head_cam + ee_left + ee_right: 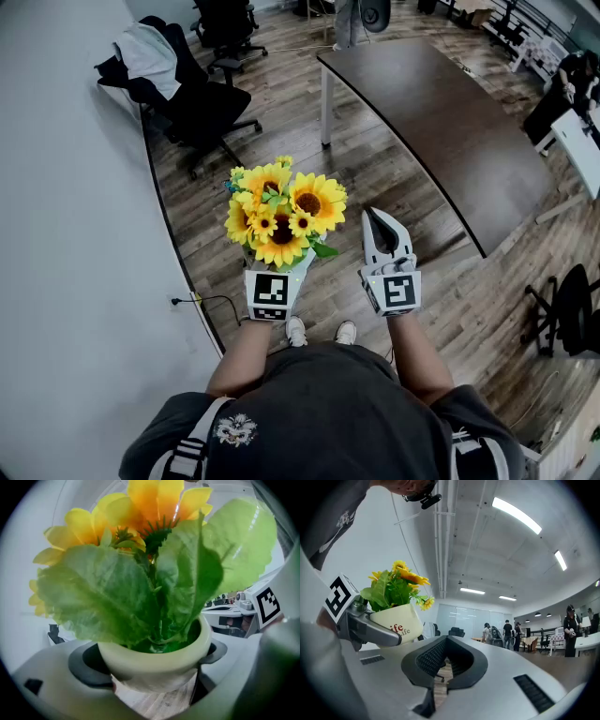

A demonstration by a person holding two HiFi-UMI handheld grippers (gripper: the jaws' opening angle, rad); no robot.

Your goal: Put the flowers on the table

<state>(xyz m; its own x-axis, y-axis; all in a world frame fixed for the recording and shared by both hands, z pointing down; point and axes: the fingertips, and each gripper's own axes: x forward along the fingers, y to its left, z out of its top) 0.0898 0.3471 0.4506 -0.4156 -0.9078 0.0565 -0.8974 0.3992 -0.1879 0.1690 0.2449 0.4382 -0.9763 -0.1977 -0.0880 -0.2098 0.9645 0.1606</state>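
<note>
A bunch of yellow sunflowers (281,211) with green leaves (126,592) stands in a small cream pot (157,660). My left gripper (154,672) is shut on the pot, its dark pads (89,665) pressing on both sides, and holds it upright in the air over the wood floor. In the right gripper view the pot (396,625) shows red lettering. My right gripper (380,223) hangs just right of the flowers, shut and with nothing in it; its tips (446,641) meet. The long dark table (441,122) lies ahead to the right, well apart from both grippers.
A white wall (66,234) runs along the left, with a socket and cable (202,300) near the floor. Black office chairs (202,103), one draped with clothes, stand ahead on the left. Another chair (567,314) is at the right. Several people (506,632) stand far off.
</note>
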